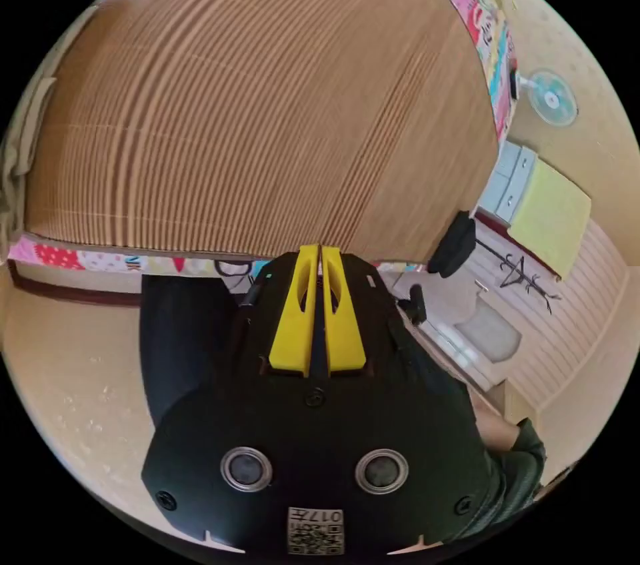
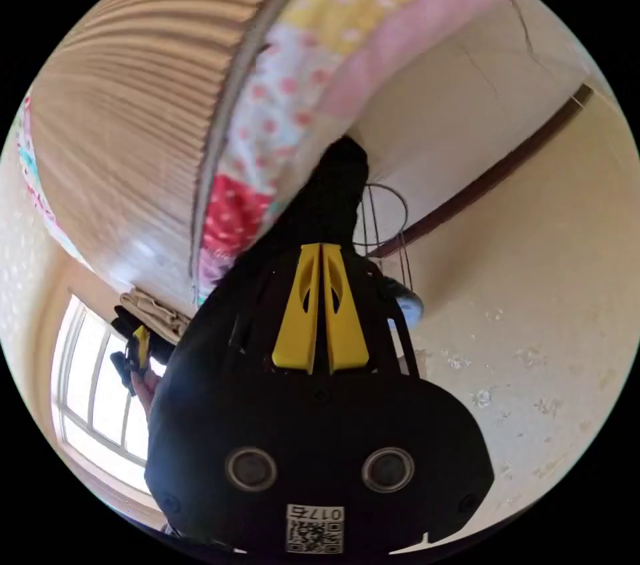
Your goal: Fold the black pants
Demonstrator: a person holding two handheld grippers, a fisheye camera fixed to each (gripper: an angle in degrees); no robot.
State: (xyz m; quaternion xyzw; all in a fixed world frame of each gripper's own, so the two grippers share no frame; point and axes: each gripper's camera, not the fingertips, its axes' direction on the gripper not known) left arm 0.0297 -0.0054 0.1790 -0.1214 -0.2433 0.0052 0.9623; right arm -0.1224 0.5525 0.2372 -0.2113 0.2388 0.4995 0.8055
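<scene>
Both grippers, left [image 1: 319, 251] and right [image 2: 320, 250], jaws pressed together, apparently pinching the black pants [image 2: 333, 191], which hang just beyond the tips.

Two claws [image 1: 319, 258] [image 2: 321, 255]; one black pants [image 1: 187, 338], seemingly; one fan [image 1: 552, 99].

- A ribbed tan mat [image 1: 253, 91] covers a bed edged by a patchwork quilt [image 2: 313, 58].
- The cream floor [image 2: 533, 325] is speckled.
- A fan [image 1: 552, 99] stands near a coat rack [image 1: 520, 271].
- Daylight comes through a window [image 2: 93, 391].
</scene>
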